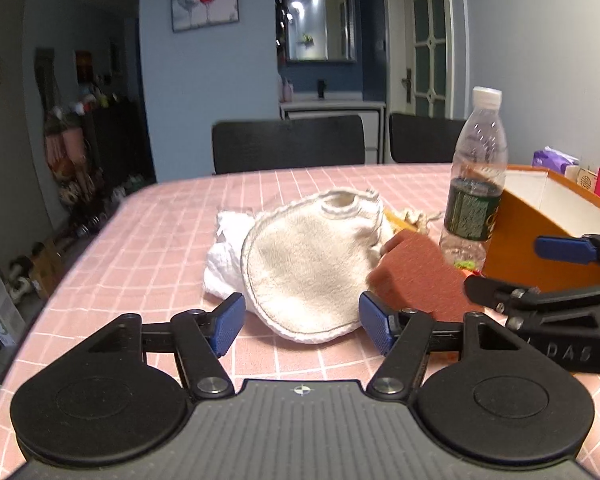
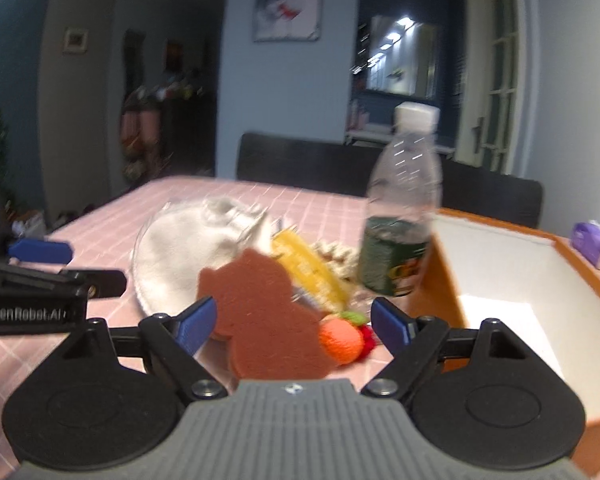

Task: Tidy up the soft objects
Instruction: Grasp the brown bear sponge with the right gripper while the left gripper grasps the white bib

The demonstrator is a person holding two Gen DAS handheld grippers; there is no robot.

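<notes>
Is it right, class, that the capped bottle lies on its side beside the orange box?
No. The bottle stands upright, cap on top, beside the box, as the right wrist view shows.

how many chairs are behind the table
2. One black chair stands at the far edge of the pink table, near the middle; the second chair is to its right, behind the water bottle. Others may be out of view.
</notes>
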